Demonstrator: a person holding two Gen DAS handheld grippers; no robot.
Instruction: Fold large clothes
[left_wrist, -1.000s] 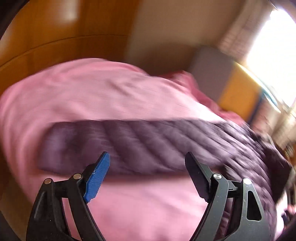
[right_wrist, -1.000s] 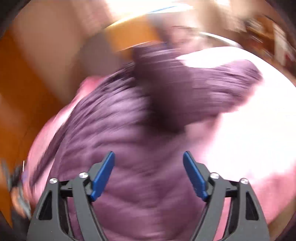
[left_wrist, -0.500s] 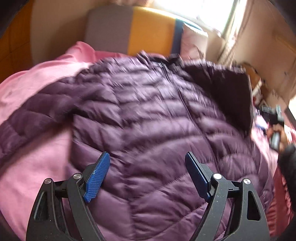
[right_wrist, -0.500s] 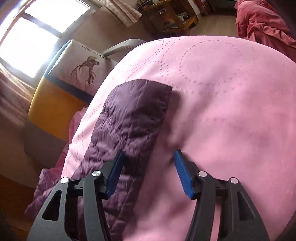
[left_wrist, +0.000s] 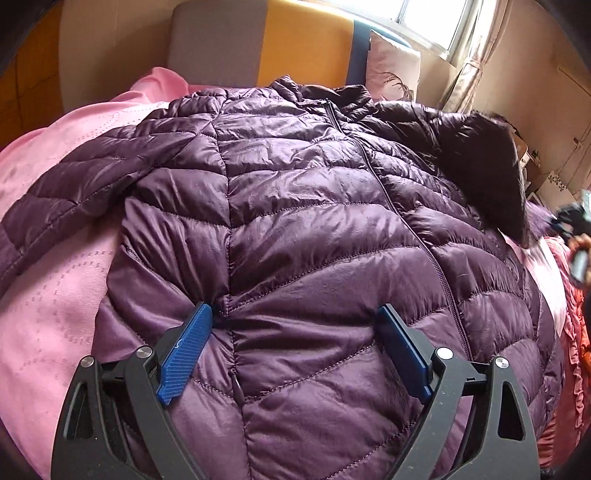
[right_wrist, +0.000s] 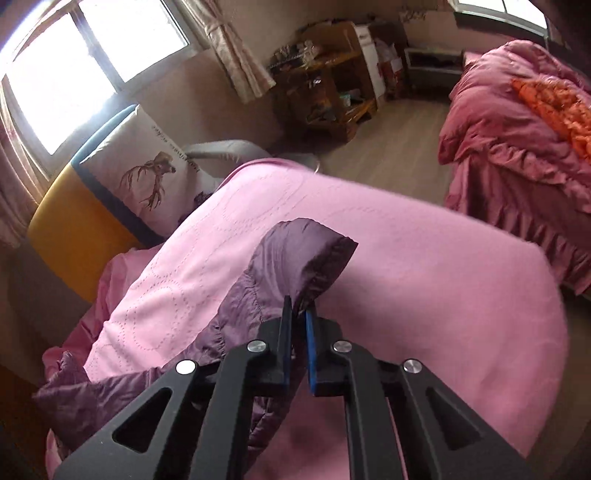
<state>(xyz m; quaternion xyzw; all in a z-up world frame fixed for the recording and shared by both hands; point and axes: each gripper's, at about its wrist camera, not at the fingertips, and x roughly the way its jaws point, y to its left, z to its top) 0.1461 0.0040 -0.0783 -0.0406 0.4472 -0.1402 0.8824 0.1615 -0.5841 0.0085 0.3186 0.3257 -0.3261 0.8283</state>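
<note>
The purple puffer jacket (left_wrist: 314, 229) lies front up, zipped, spread over the pink bedspread (left_wrist: 55, 295), its body directly ahead of and beneath your left gripper (left_wrist: 293, 347) and its collar at the far end toward the headboard. Your right gripper (right_wrist: 299, 328) has just been closing and now pinches the cuff end of one sleeve (right_wrist: 295, 258) between its pads, the sleeve trailing back to the left of its jaws over the bedspread. That bite looks shallow and sits near the cuff's edge, so the slick shell may slide out if you swing the sleeve across quickly or pull against the jacket's weight. Your left gripper, its jaws just having opened wider, holds nothing; its pads (left_wrist: 184, 354) stand apart just over the lower front panel, whether touching it I cannot tell. If you close it there you may catch only the top layer of padding, and the fold would bunch rather than crease. The other sleeve (left_wrist: 66, 206) still lies out to the left of that gripper, and dragging the body could pull it askew. A second bed with a rumpled red quilt (right_wrist: 517, 147) stands well beyond the right gripper, clear of the work.
</note>
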